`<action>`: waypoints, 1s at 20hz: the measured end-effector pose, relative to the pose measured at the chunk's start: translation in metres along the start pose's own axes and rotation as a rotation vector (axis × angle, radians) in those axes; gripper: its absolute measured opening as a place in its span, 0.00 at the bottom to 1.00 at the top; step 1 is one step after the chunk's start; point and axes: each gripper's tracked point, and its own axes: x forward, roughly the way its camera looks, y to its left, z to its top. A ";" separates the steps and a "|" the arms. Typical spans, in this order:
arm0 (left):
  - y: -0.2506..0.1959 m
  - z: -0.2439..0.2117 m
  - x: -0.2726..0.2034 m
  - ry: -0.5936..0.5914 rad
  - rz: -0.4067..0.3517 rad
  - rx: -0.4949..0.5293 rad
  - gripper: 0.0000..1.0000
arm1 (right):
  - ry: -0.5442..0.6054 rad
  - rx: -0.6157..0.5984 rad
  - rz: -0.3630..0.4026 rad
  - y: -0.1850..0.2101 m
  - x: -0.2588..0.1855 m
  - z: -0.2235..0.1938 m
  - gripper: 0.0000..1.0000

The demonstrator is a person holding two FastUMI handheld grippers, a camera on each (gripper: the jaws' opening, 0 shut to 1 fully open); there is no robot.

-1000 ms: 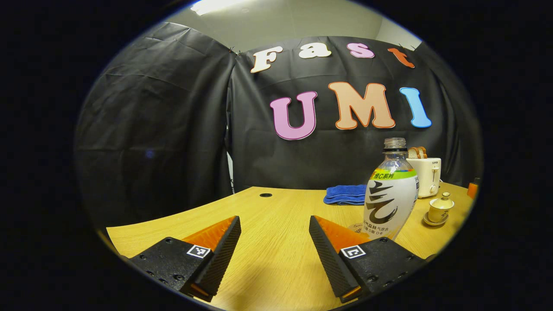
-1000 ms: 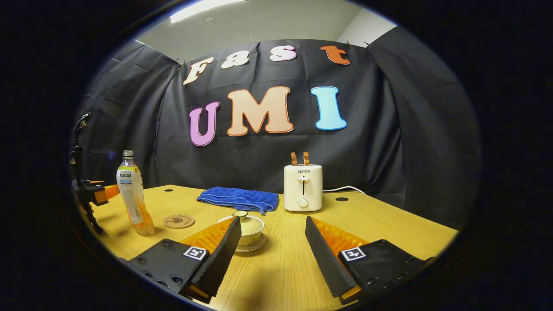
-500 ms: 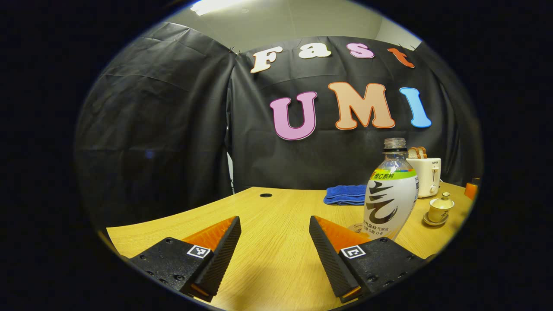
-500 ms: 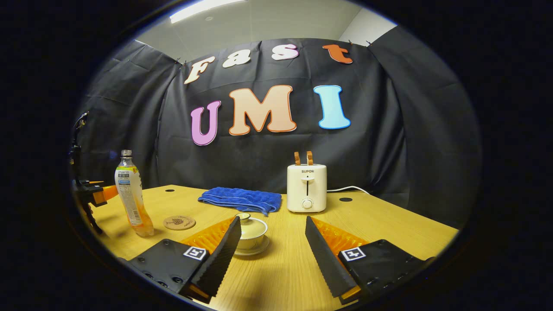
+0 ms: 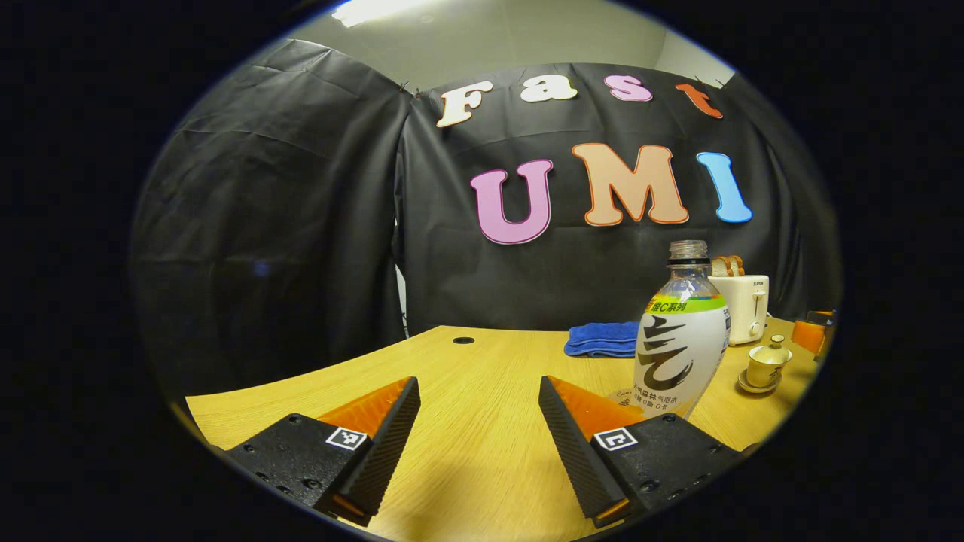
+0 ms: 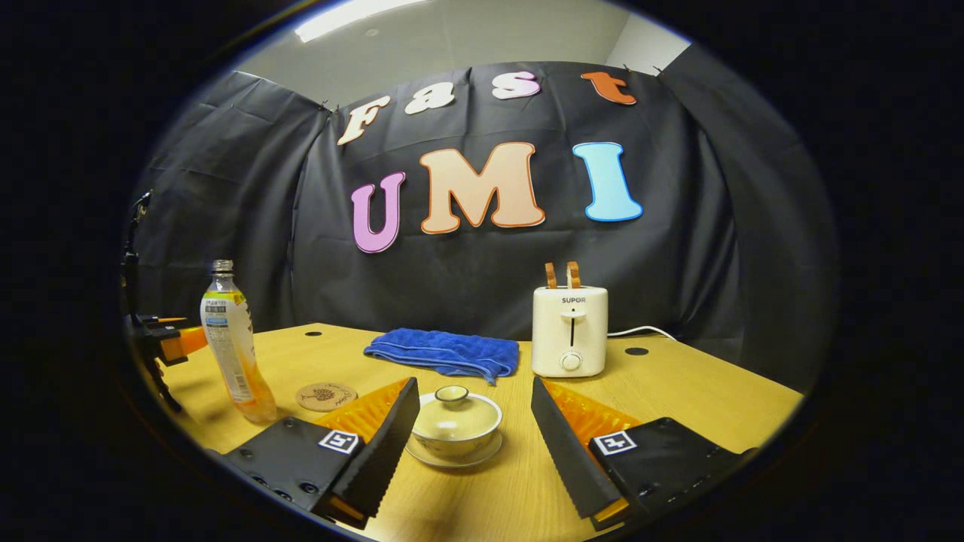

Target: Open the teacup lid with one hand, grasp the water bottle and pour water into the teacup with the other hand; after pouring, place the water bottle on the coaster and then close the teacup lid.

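A cream teacup (image 6: 454, 426) with its lid (image 6: 454, 407) on rests on a saucer, just beyond my right gripper (image 6: 474, 406), whose open fingers stand either side of it without touching. The uncapped water bottle (image 5: 681, 339) stands upright on the table, right of my open left gripper (image 5: 479, 406), close behind its right finger. In the right gripper view the bottle (image 6: 232, 345) is at the far left, with a round coaster (image 6: 326, 396) beside it and the left gripper (image 6: 169, 340) behind. The teacup (image 5: 767, 366) shows small at the right in the left gripper view.
A folded blue cloth (image 6: 446, 352) and a white toaster (image 6: 568, 330) holding bread slices stand at the back of the wooden table (image 6: 678, 384). Its cord runs to the right. The right gripper (image 5: 815, 333) peeks in at the left gripper view's right edge.
My right gripper has moved forward and leftward toward the teacup, which now sits centred between its fingers. The left gripper and bottle have stayed put.
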 end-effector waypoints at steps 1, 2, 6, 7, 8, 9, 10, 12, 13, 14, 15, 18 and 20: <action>0.000 0.001 0.000 0.000 0.000 0.000 0.93 | 0.001 0.001 0.017 0.005 0.004 0.000 1.00; 0.000 0.000 0.000 0.000 0.000 0.000 0.93 | 0.003 0.000 0.030 0.008 0.009 -0.001 0.96; 0.000 0.001 0.000 0.000 0.000 0.000 0.93 | 0.008 0.002 0.036 0.011 0.024 -0.002 0.96; 0.000 0.001 0.000 0.000 0.000 0.000 0.93 | 0.010 0.002 0.038 0.012 0.025 -0.002 0.95; 0.000 0.000 0.000 0.000 0.000 -0.001 0.93 | 0.017 0.001 0.043 0.013 0.028 -0.004 0.95; 0.000 0.000 0.000 0.000 0.000 -0.001 0.93 | 0.031 0.002 0.052 0.016 0.030 -0.006 0.92; 0.000 0.000 0.000 0.000 0.000 -0.001 0.93 | 0.045 0.001 0.053 0.017 0.035 -0.009 0.95; 0.000 0.000 0.000 0.000 0.000 -0.001 0.93 | 0.076 -0.001 0.055 0.016 0.040 -0.014 0.84; 0.000 0.000 0.000 0.000 0.000 -0.001 0.93 | 0.093 -0.004 0.053 0.017 0.042 -0.017 0.78; 0.000 0.000 0.000 0.001 0.000 0.000 0.93 | 0.111 -0.009 0.060 0.019 0.043 -0.019 0.73; 0.000 0.000 0.000 0.001 0.000 -0.001 0.93 | 0.130 -0.013 0.065 0.020 0.046 -0.022 0.73; 0.000 0.000 0.000 0.001 0.000 -0.001 0.93 | 0.176 -0.010 0.067 0.019 0.046 -0.029 0.72; 0.000 0.000 0.000 0.001 0.000 -0.001 0.93 | 0.171 -0.016 0.065 0.019 0.049 -0.028 0.48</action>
